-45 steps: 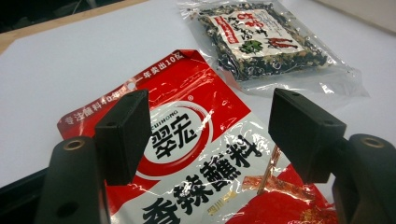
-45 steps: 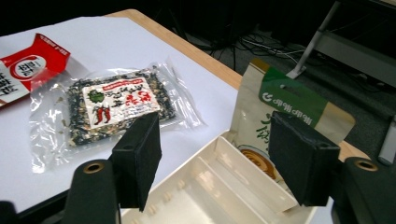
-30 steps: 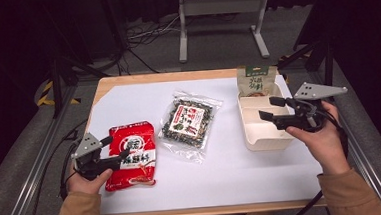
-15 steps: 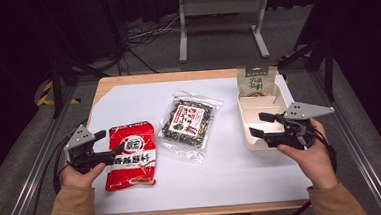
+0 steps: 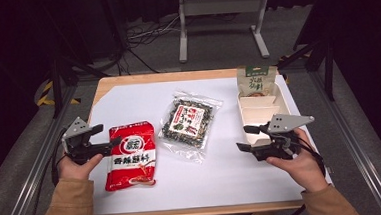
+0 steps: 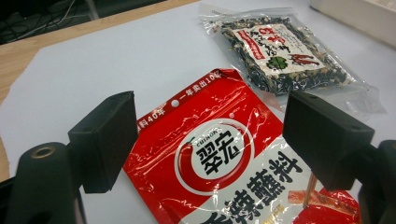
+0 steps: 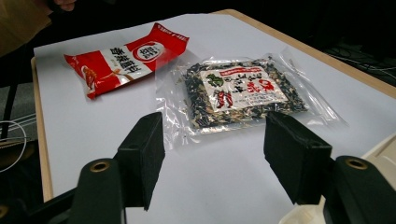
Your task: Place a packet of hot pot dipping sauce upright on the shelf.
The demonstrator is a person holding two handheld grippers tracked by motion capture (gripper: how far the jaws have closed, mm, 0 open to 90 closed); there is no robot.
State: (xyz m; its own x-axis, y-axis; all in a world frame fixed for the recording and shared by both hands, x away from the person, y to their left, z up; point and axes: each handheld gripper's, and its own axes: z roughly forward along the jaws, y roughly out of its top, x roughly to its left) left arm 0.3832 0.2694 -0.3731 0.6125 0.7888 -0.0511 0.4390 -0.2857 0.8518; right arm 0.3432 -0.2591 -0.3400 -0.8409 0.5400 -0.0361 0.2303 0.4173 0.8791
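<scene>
A dark room with cables and a metal stand on the floor lies behind a wooden tabletop (image 5: pixel 127 82) covered by a white sheet (image 5: pixel 143 103).

The left hand (image 5: pixel 74 167) comes in from the bottom left, sleeve at the sheet's edge, and holds the left hand-held gripper (image 5: pixel 103 139) level, pointing toward the red pouch (image 5: pixel 130 155). Its jaws have just been opening and stand wide apart; in the left gripper view the red pouch lies flat on the sheet below and between them, with no pad pressing on it.

The right hand (image 5: pixel 297 162) comes in from the bottom right and holds the right hand-held gripper (image 5: pixel 244 138) level, just beside the near end of the white tray (image 5: pixel 243 104), pointing toward the clear packet (image 5: pixel 189 122) of dark dried mix in the middle of the sheet. Its jaws are wide apart with nothing between them.

The white tray has compartments, and a green packet (image 5: pixel 256 80) stands upright at its far end. The nearer compartments look bare, though the right hand-held gripper covers part of them.
</scene>
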